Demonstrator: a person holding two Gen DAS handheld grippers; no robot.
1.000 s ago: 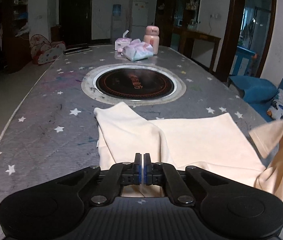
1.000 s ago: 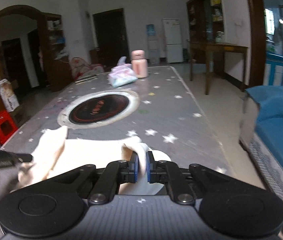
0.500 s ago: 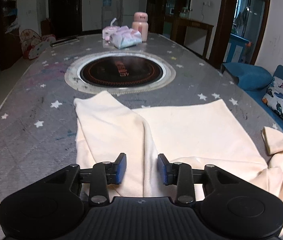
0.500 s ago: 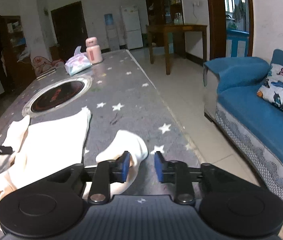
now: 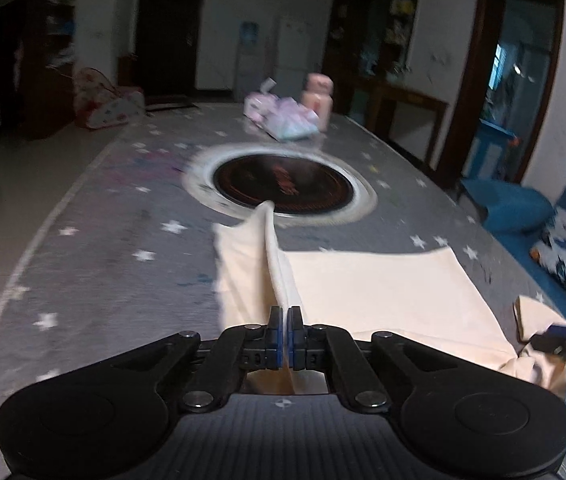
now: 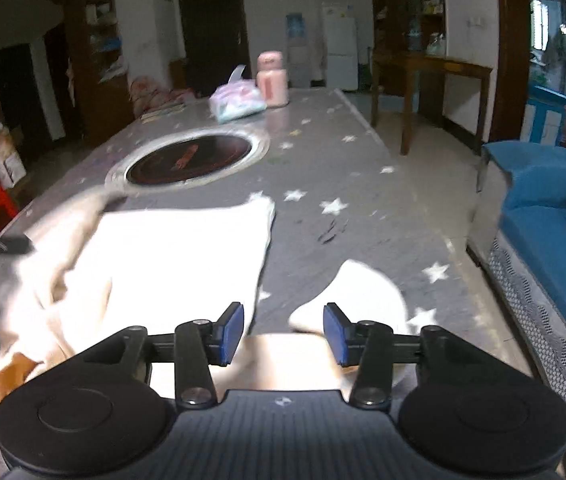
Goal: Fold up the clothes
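The garment (image 5: 383,284) low in the frame is pale cream, with no print. The tabletop (image 5: 123,216) under it is grey, scattered with white stars. A black disc with red marks (image 5: 283,184) sits mid-frame, ringed in silver. Upper centre stands a pink jar (image 5: 317,98) beside a pastel pink-and-blue pack (image 5: 289,122). The black grippers carry blue pads (image 6: 231,330). At right, a blue sofa (image 6: 555,240).

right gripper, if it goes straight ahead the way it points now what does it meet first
Probably the cream garment: a loose rounded flap of it lies on the table just ahead of the open right gripper, roughly between its fingers. Depth is unclear; if it passes above, star-patterned tablecloth follows.
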